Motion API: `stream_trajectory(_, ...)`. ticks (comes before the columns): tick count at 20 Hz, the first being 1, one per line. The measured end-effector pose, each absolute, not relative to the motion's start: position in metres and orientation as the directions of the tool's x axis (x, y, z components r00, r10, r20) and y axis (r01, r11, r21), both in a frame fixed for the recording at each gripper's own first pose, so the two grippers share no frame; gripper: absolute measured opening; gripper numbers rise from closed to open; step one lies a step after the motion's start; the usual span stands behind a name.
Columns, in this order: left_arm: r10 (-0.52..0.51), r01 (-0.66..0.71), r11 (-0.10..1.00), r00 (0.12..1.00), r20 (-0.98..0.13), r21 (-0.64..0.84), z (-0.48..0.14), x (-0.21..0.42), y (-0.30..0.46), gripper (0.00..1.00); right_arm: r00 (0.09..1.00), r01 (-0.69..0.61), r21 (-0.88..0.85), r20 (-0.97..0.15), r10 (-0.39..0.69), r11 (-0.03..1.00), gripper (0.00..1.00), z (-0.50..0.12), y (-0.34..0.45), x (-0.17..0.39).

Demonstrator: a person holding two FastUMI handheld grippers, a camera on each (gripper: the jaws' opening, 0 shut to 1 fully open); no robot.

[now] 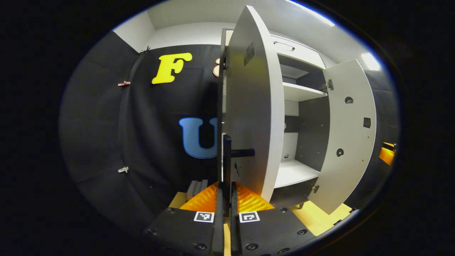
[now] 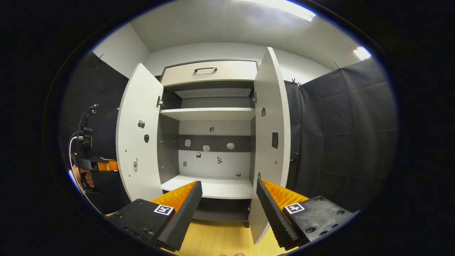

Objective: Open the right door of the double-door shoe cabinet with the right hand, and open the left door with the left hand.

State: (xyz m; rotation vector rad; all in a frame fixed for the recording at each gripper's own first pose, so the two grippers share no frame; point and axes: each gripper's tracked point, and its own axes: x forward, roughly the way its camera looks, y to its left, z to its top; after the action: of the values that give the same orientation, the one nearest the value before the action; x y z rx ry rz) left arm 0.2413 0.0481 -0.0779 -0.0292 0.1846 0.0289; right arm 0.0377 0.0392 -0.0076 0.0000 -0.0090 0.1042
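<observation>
The white shoe cabinet (image 2: pixel 209 113) stands with both doors swung out. In the left gripper view I see the left door (image 1: pixel 252 117) edge-on, and my left gripper (image 1: pixel 226 188) is shut on its black vertical handle (image 1: pixel 226 156). The right door (image 1: pixel 350 135) hangs open farther right. In the right gripper view the left door (image 2: pixel 138 135) and right door (image 2: pixel 272 135) frame the bare shelves. My right gripper (image 2: pixel 228 186) is open and holds nothing, a little back from the cabinet's lower shelf. The left gripper (image 2: pixel 93 161), with a hand on it, shows behind the left door.
A closed drawer (image 2: pixel 209 73) with a dark handle tops the cabinet. Black cloth walls (image 2: pixel 341 142) close in on both sides. The floor (image 2: pixel 220 238) in front is light wood. The right door's lower corner (image 2: pixel 257 234) reaches close to my right finger.
</observation>
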Motion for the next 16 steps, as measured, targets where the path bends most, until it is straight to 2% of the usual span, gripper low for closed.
stream_trajectory(2,0.062,-0.069,0.997,0.980,-0.187,-0.031,-0.079,0.237,0.062,0.14,0.994,-0.109,-0.003,0.008,0.109,0.994,0.97,-0.006,0.043,0.038)
stream_trajectory(3,0.031,-0.045,0.996,0.982,-0.188,-0.074,-0.079,0.231,0.059,0.06,0.994,-0.112,-0.005,0.007,0.112,0.994,0.97,-0.006,0.043,0.040)
stream_trajectory(4,0.000,-0.022,0.993,0.983,-0.183,-0.113,-0.080,0.227,0.053,0.12,0.993,-0.115,-0.009,0.007,0.115,0.993,0.97,-0.006,0.044,0.040)
stream_trajectory(5,0.005,-0.028,0.992,0.983,-0.183,-0.121,-0.082,0.223,0.058,0.11,0.993,-0.118,-0.013,0.006,0.118,0.993,0.97,-0.006,0.045,0.039)
stream_trajectory(13,0.060,-0.069,0.997,0.981,-0.186,-0.044,-0.080,0.222,0.072,0.11,0.991,-0.131,-0.012,0.005,0.131,0.991,0.97,-0.004,0.050,0.036)
stream_trajectory(16,0.078,-0.086,0.996,0.983,-0.168,-0.040,-0.073,0.221,0.075,0.16,0.992,-0.128,-0.002,-0.001,0.128,0.992,0.97,-0.005,0.047,0.038)
